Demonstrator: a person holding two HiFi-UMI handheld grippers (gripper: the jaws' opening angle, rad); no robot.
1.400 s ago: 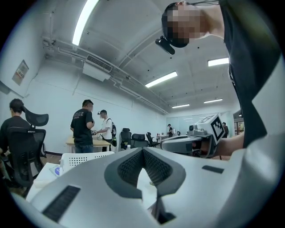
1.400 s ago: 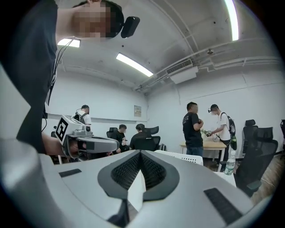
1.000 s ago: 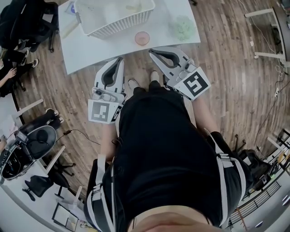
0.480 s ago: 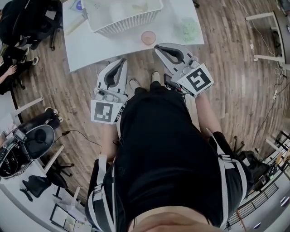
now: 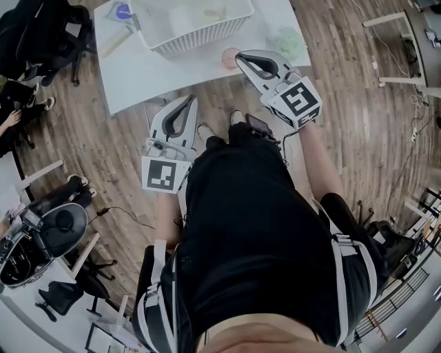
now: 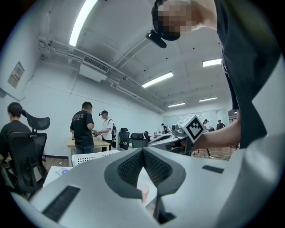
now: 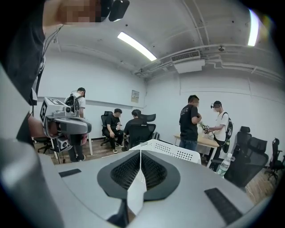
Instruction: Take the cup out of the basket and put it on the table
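Jaws of left gripper (image 5: 187, 102) and right gripper (image 5: 242, 56) closed, empty; pink cup (image 5: 227, 58) on table (image 5: 138, 76), five o'clock of basket (image 5: 200, 34).

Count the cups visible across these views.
1: a pink cup on the table, beside the basket, at the right gripper tip. The basket may hide more.

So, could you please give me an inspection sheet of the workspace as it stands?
Surface: white table on a wood floor.
Job's things: pink cup stands on the table, outside the white basket.
Clutter: green lump and blue-marked item on the table.
Grippers: left tongs shut, empty, short of the table; right tongs shut, empty, tips by the cup.
Cables: thin cable on the floor.
Surroundings: office chair; people at a desk.
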